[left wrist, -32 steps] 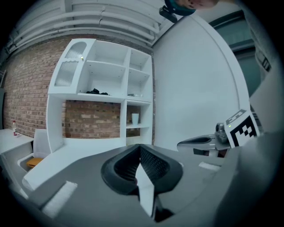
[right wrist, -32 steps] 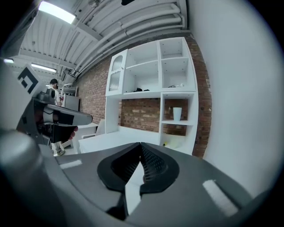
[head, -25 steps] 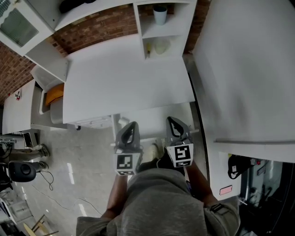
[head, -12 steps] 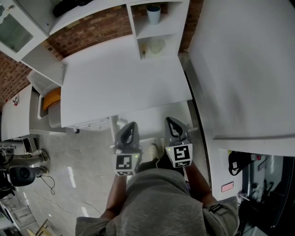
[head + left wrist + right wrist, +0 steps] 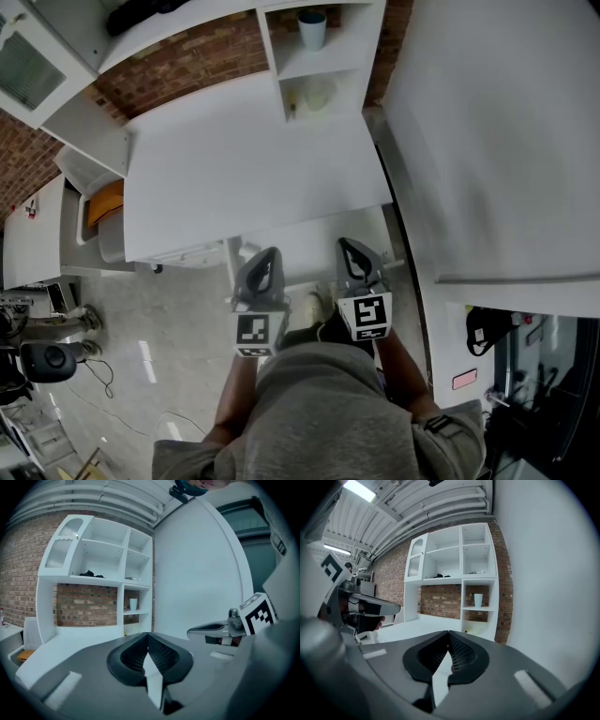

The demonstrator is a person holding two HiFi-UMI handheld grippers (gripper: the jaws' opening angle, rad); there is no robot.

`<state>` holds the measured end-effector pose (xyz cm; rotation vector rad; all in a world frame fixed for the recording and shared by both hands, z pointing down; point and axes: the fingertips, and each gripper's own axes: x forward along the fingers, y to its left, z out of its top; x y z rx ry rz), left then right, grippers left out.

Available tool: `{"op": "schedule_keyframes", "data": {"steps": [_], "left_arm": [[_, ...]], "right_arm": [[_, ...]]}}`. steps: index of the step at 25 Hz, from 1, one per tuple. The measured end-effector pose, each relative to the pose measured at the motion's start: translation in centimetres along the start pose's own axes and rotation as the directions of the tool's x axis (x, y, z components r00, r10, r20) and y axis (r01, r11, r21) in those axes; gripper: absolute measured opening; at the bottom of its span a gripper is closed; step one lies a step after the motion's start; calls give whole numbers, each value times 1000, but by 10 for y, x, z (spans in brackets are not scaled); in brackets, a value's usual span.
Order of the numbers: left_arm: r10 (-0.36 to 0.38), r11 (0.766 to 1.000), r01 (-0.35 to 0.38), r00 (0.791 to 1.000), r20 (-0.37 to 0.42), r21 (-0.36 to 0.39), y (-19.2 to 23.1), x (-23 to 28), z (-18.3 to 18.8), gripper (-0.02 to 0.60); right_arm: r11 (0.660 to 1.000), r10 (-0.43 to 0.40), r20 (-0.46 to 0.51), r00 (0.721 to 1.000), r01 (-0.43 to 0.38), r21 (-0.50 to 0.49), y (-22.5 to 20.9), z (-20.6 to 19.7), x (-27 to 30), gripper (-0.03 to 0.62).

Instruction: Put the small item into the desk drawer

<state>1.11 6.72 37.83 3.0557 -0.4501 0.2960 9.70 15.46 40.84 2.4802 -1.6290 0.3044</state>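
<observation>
A white desk (image 5: 244,169) stands in front of me, against a brick wall. At its back right is a white shelf unit (image 5: 352,56). A small yellow item (image 5: 289,110) lies in its lowest cubby beside a pale round object (image 5: 319,92), and is also visible as the yellow item (image 5: 467,630) in the right gripper view. My left gripper (image 5: 272,251) and right gripper (image 5: 347,242) hang side by side just short of the desk's front edge. Both are shut and empty. A white drawer front (image 5: 187,251) shows under the desk's left front edge.
A pale blue cup (image 5: 312,28) stands on the shelf above the cubby. A tall white panel (image 5: 506,141) fills the right side. A bin with something orange (image 5: 105,202) sits left of the desk. Cables and a person's feet (image 5: 56,319) are on the floor at left.
The head view has shifted a little, so the desk sits slightly higher and further left in the picture. Both grippers have stayed in place and shut.
</observation>
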Motion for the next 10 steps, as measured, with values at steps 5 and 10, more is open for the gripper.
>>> {"op": "schedule_keyframes", "data": {"steps": [5, 10], "left_arm": [[0, 1000, 0, 1000, -3, 5, 3, 4, 1, 12], [-3, 1000, 3, 1000, -11, 10, 5, 7, -1, 12]], "right_arm": [[1000, 2, -1, 1000, -2, 0, 0, 2, 5, 3], [1000, 4, 0, 1000, -4, -3, 0, 3, 9, 3]]}}
